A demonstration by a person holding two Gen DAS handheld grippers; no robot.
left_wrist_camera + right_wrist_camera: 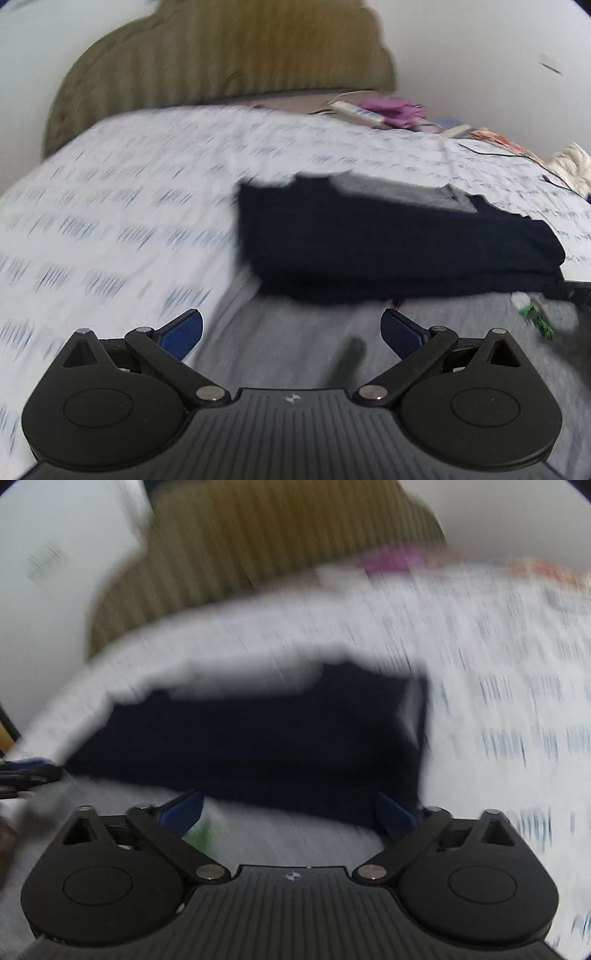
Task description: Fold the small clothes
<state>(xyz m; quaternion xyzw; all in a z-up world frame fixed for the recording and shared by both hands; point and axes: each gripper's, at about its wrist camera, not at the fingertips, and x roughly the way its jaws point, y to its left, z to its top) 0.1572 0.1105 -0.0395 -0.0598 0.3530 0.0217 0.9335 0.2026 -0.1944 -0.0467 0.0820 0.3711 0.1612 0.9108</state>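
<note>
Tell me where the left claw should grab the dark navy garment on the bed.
Probably the near-left corner of the dark navy garment, approached low from the near edge with the open left claw. The cloth lies flat on the patterned bedsheet, and that corner looks square and bare, while a grey piece overlaps its far side. Motion blur hides the exact hem.

- Bed (147, 192) under a white sheet with blue dashes.
- Folded navy garment (388, 251) on it, over grey cloth (295, 354).
- Far edge: power strip (356, 112), purple, possibly cloth, bundle (395, 110).
</note>
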